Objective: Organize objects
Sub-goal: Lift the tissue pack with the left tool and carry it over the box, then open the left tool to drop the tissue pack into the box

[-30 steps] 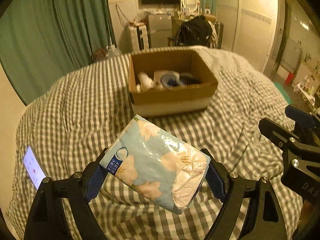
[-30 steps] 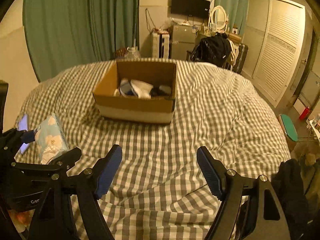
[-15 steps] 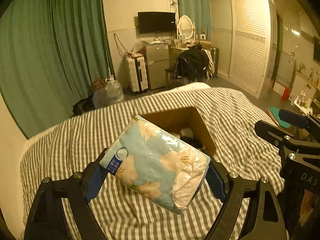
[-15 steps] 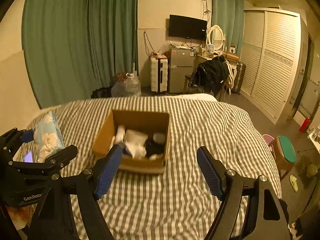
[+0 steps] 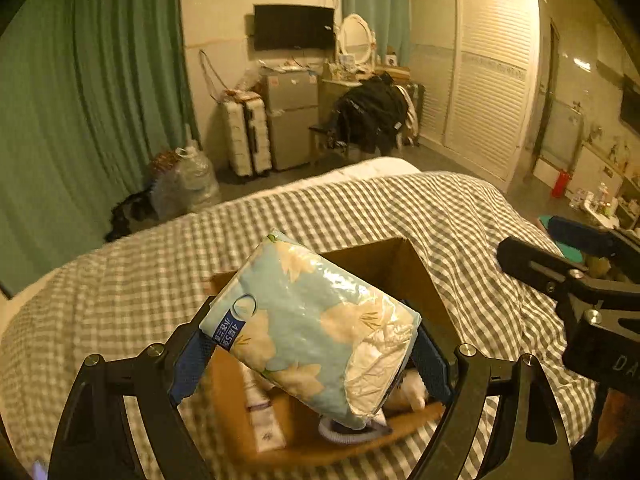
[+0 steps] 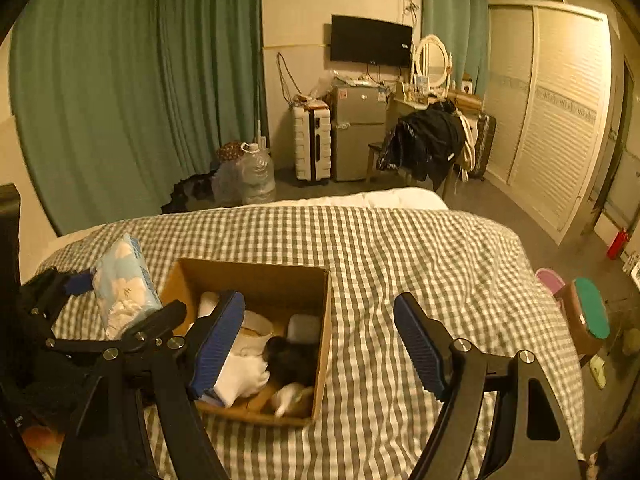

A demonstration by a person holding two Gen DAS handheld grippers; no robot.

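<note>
My left tongs (image 5: 308, 344) are clamped on the tissue pack (image 5: 308, 332), blue pads pressed into both its sides, and the pack sits tilted, torn white end nearest me, hanging over the open cardboard box (image 6: 256, 276) on the checked bed (image 6: 420, 264). My right tongs (image 6: 320, 344) stand wide apart with nothing between them, hovering over the box's right wall. In the right wrist view the pack (image 6: 122, 284) looks closer to the box's left edge than its middle, so that's my worry: let go here and, I reckon, it could catch the rim and tumble onto the bed. The box is already well filled, a white cloth (image 6: 244, 372), something dark (image 6: 290, 360) and a grey case (image 6: 304, 328) inside, so a soft, slippery pack may settle high or slide off the heap. That loose torn end could also snag a pad as I release.
</note>
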